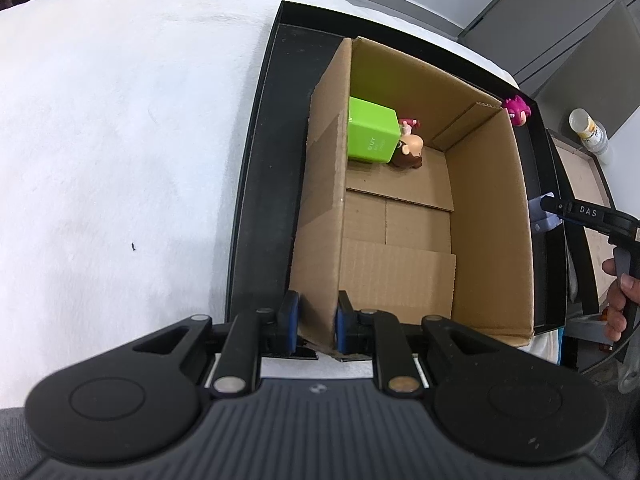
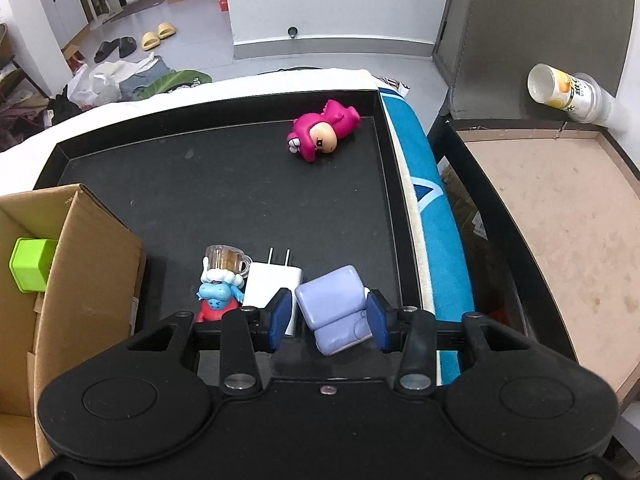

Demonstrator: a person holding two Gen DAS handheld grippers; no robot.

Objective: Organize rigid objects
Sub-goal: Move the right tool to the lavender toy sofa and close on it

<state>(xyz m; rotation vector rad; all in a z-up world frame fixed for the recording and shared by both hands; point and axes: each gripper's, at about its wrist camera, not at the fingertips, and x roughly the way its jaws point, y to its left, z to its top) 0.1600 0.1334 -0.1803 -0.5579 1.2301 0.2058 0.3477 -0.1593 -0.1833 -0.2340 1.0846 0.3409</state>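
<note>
Two hand-held grippers: left [image 1: 316, 326] pinching cardboard box [image 1: 492, 216] wall, right [image 2: 328, 326] spread around lilac block [image 2: 336, 312].

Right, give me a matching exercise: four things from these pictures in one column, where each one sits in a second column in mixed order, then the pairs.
Things
1. green box
2. pink figure
3. lilac case
4. white charger

Places
A. between the right gripper's open fingers, on the black tray
B. inside the cardboard box, at its far end
C. alone near the tray's far right corner
D. beside the blue figure, prongs pointing away

Pairs: 1-B, 2-C, 3-A, 4-D
</note>
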